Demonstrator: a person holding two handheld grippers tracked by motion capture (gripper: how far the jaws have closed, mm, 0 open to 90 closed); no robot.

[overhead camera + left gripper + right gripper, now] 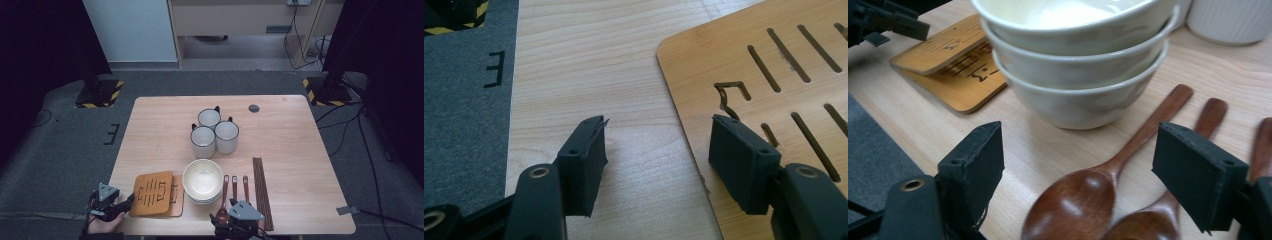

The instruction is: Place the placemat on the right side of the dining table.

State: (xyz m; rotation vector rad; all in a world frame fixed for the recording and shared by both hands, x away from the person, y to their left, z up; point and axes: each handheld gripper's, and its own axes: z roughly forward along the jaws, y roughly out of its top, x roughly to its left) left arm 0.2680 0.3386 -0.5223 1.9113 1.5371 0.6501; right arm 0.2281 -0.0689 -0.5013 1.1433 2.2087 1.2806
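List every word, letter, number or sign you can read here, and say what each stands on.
"E": a black mark shaped like that letter, on the grey floor mat beside the table.
Wooden trivet: cut-out slots, maybe a character; not readable.
Stand base: yellow-black warning stripes, no words.

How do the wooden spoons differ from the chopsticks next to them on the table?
The wooden spoons end in wide rounded bowls, while the chopsticks are straight thin sticks. The spoons lie apart from each other; the chopsticks lie packed together as a bundle. The spoons look reddish brown, the chopsticks darker. Both lie lengthwise on the table, right of the stacked bowls.
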